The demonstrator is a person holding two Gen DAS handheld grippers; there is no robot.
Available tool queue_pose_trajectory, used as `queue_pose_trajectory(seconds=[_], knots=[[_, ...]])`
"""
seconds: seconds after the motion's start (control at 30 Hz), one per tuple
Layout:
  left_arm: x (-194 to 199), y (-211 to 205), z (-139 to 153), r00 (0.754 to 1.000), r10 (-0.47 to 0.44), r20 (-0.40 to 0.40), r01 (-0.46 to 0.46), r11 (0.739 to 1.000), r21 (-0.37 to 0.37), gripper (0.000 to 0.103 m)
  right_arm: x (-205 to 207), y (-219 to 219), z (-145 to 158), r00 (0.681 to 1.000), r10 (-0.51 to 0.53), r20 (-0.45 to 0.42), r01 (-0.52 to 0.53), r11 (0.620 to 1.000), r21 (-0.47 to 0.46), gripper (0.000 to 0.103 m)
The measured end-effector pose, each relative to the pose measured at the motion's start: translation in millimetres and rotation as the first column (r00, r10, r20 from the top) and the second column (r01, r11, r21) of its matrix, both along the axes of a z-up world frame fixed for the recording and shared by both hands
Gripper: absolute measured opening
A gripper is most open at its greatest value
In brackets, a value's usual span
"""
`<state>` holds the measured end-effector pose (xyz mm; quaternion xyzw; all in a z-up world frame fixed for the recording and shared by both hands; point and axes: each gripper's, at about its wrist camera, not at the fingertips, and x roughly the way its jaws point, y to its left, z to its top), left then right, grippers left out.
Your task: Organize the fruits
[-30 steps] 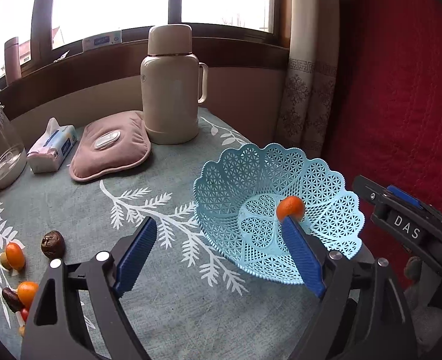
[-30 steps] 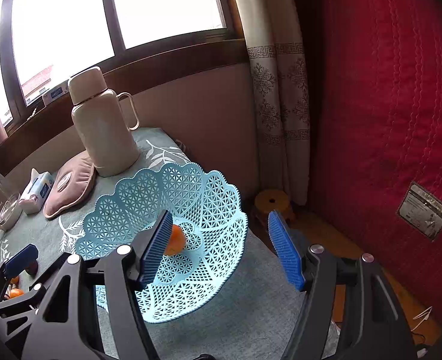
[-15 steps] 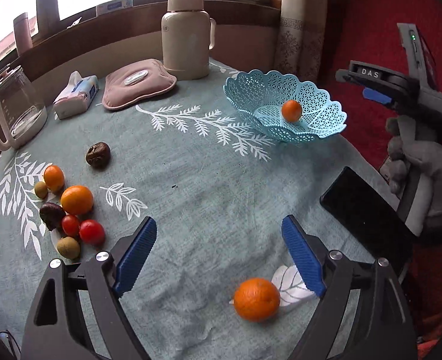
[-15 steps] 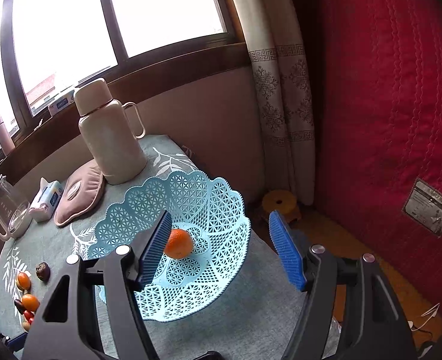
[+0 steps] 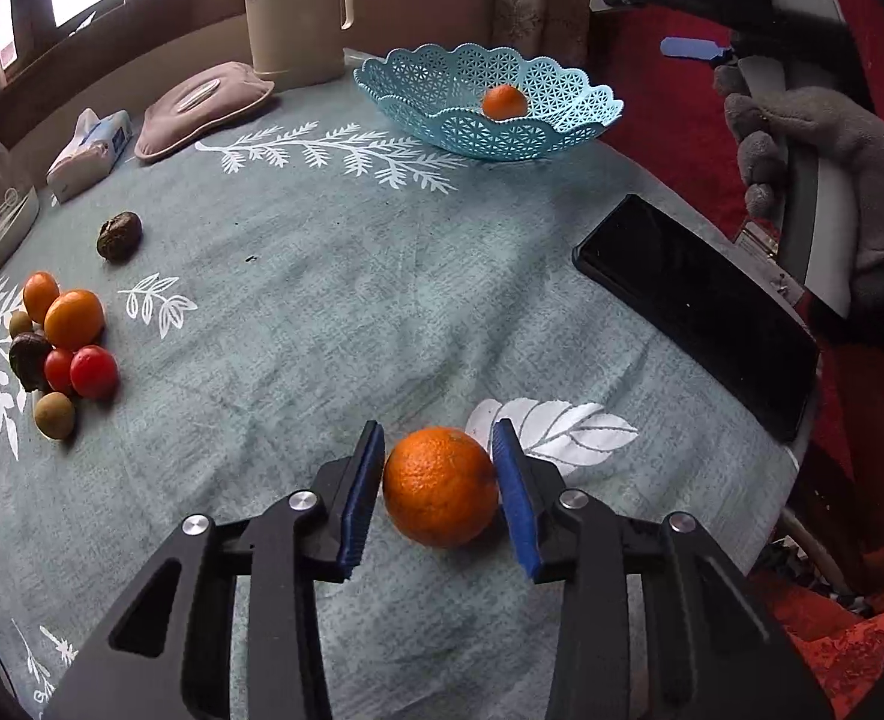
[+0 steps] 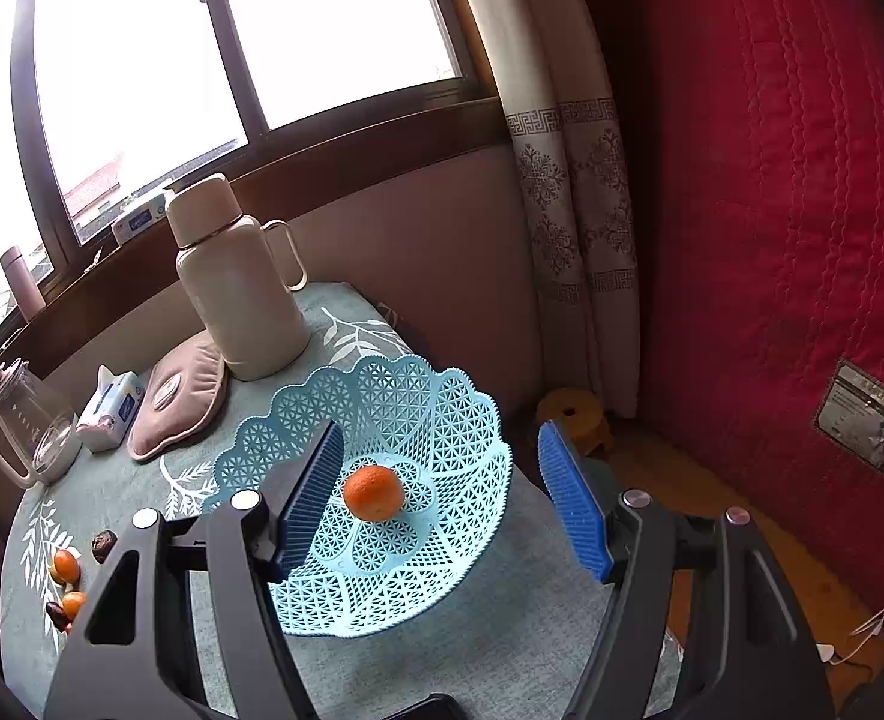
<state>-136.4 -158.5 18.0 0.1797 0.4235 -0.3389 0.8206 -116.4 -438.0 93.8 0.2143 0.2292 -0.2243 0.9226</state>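
Note:
My left gripper [image 5: 438, 495] has its blue pads closed around a large orange [image 5: 440, 495] that rests on the tablecloth near the front edge. A light blue lattice basket [image 5: 553, 132] stands at the far right of the table with one small orange [image 5: 503, 102] in it. My right gripper [image 6: 442, 504] hangs open and empty above the basket [image 6: 442, 576] and its orange [image 6: 374, 492]. A cluster of small fruits [image 5: 60, 348] lies at the left, with a dark wrinkled fruit [image 5: 119, 235] apart from it.
A black phone [image 5: 700, 312] lies at the table's right edge. A cream thermos [image 5: 294, 12], a pink hot-water pad [image 5: 201, 99], a tissue pack [image 5: 87, 150] and a glass kettle [image 6: 30, 426] stand along the back. A red quilted wall [image 6: 772, 210] is to the right.
My left gripper has pulled back from the basket to the front of the table and its jaws have narrowed around the large orange. My right gripper has lifted slightly above the basket.

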Motion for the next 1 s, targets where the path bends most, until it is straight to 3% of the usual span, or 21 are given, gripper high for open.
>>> queue_pose_trajectory(seconds=[0.13, 0.23, 0.37, 0.5, 0.53, 0.57, 0.63, 0.83, 0.9, 1.0], knots=[[11.3, -9.0, 12.9, 1.000, 0.013, 0.019, -0.013, 1.000, -0.022, 0.035, -2.7, -2.0, 2.2, 1.000, -0.009, 0.009, 0.009, 1.000, -0.001, 0.069], [19.7, -16.7, 32.2, 0.999, 0.014, 0.050, -0.011, 0.998, -0.061, 0.024, -4.7, -5.4, 4.0, 1.000, -0.020, 0.019, 0.020, 1.000, 0.004, 0.069], [34.5, -33.0, 63.5, 0.994, 0.019, 0.111, -0.005, 0.993, -0.121, 0.024, -4.9, -9.4, 4.0, 0.999, -0.027, 0.020, 0.027, 1.000, 0.011, 0.069], [44.3, -38.3, 79.1, 0.995, 0.010, 0.096, 0.005, 0.987, -0.161, 0.025, -5.9, -13.8, 5.4, 0.999, -0.032, 0.025, 0.032, 0.999, 0.015, 0.069], [42.9, -36.1, 78.9, 0.996, 0.006, 0.085, 0.008, 0.987, -0.159, 0.029, -6.1, -14.9, 5.8, 0.999, -0.036, 0.028, 0.035, 0.999, 0.016, 0.069], [40.8, -32.7, 76.7, 0.997, 0.007, 0.072, 0.004, 0.988, -0.153, 0.049, -6.3, -15.6, 6.0, 0.999, -0.039, 0.030, 0.038, 0.999, 0.017, 0.069], [33.7, -23.4, 66.6, 0.999, 0.006, 0.049, 0.001, 0.991, -0.132, 0.073, -5.6, -16.7, 4.9, 0.999, -0.040, 0.027, 0.040, 0.999, 0.019, 0.069], [8.6, -11.8, 16.8, 0.997, -0.035, -0.066, 0.032, 0.998, -0.053, 0.073, -3.4, -12.5, 2.6, 0.999, -0.036, 0.018, 0.036, 0.999, 0.012, 0.069], [3.2, -13.7, 6.9, 0.996, -0.040, -0.083, 0.036, 0.998, -0.047, 0.068, -5.1, -9.4, 4.4, 0.999, -0.033, 0.023, 0.033, 0.999, 0.002, 0.069], [-0.7, -17.4, -4.4, 0.993, -0.048, -0.108, 0.045, 0.998, -0.031, 0.049, -7.2, -7.8, 6.6, 0.999, -0.032, 0.031, 0.032, 0.999, -0.003, 0.069]])
